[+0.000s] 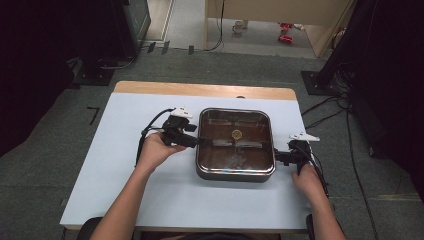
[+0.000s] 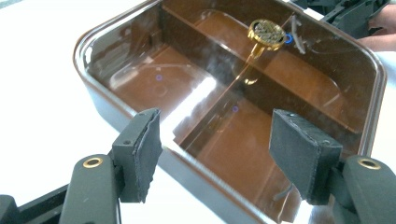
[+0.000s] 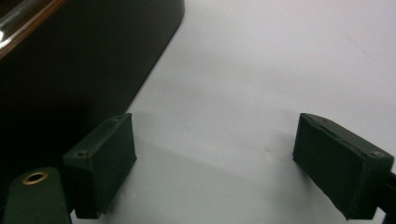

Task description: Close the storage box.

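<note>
Two grippers flank my pan (image 1: 235, 172), a square brown one with a glass lid (image 2: 299, 84) and a gold knob (image 2: 266, 32), sitting mid-table (image 1: 125, 185). My left gripper (image 1: 192, 141) is at the pan's 9 o'clock edge, jaws apart over the rim (nothing pinched between them). My right gripper (image 1: 280, 157) waits at 3 o'clock, just beside the pan wall, jaws wide apart over bare table. From the left gripper (image 2: 215, 140), the knob lies toward 1 o'clock.

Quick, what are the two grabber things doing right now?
Left gripper: open, jaws over the edge of the brown pan, holding nothing.
Right gripper: open, empty, beside the pan.
</note>
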Motion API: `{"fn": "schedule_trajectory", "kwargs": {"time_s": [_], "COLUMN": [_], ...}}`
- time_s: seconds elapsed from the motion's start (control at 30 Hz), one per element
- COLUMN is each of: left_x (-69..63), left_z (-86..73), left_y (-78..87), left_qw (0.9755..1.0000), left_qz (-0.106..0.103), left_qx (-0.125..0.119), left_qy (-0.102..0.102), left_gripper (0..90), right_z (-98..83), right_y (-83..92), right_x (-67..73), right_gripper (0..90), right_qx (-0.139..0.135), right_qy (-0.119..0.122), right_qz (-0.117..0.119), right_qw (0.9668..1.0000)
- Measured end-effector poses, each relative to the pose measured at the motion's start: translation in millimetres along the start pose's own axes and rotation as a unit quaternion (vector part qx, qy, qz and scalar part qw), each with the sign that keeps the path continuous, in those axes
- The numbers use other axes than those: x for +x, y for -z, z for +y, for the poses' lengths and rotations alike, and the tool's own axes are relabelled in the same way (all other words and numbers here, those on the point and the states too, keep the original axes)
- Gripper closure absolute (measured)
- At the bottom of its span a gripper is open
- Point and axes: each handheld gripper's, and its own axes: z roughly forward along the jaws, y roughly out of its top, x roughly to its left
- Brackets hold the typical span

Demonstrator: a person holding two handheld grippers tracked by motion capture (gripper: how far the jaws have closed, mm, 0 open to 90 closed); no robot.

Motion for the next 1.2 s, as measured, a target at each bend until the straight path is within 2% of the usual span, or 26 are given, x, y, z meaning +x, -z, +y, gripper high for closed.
{"fn": "schedule_trajectory", "kwargs": {"time_s": [0.3, 0.43, 0.5, 0.6, 0.67, 0.77, 0.87, 0.97, 1.07, 1.2], "left_x": [6.0, 8.2, 9.3, 9.2, 9.9, 12.0, 14.3, 19.8, 24.8, 30.5], "left_z": [-21.9, -33.8, -40.0, -50.9, -53.3, -64.3, -69.8, -82.8, -88.8, -93.3], "left_y": [14.1, 22.1, 23.1, 22.5, 22.6, 23.6, 24.5, 23.1, 17.3, 6.9], "left_qw": [0.9995, 0.9989, 0.9985, 0.9973, 0.9972, 0.9951, 0.9945, 0.9938, 0.9909, 0.9905], "left_qz": [0.019, 0.033, 0.043, 0.069, 0.071, 0.092, 0.097, 0.096, 0.117, 0.114], "left_qx": [-0.011, -0.022, -0.019, -0.012, -0.011, -0.013, -0.012, -0.006, 0.007, 0.025], "left_qy": [0.023, 0.023, 0.028, 0.022, 0.020, 0.032, 0.038, 0.056, 0.066, 0.073], "left_gripper": [33.5, 32.7, 32.6, 31.9, 32.7, 35.8, 35.7, 33.8, 29.4, 29.5], "right_z": [0.1, 0.0, 0.0, 0.0, 0.0, 0.0, 0.1, 0.1, 0.1, 0.1], "right_y": [0.0, 0.0, 0.0, 0.0, 0.0, 0.0, 0.0, 0.0, 0.0, 0.0], "right_x": [0.0, 0.0, 0.0, 0.0, 0.0, 0.0, 0.0, 0.1, 0.0, 0.0], "right_gripper": [12.5, 12.5, 12.5, 12.5, 12.5, 12.5, 12.5, 12.5, 12.5, 12.5], "right_qx": [0.000, 0.000, 0.000, 0.000, 0.000, 0.000, 0.000, 0.000, 0.001, 0.001], "right_qy": [-0.001, 0.000, 0.000, 0.000, 0.000, 0.000, 0.000, -0.001, 0.000, 0.000], "right_qz": [0.000, 0.000, 0.000, 0.000, 0.000, 0.000, 0.000, 0.000, 0.000, 0.000], "right_qw": [1.0000, 1.0000, 1.0000, 1.0000, 1.0000, 1.0000, 1.0000, 1.0000, 1.0000, 1.0000]}}
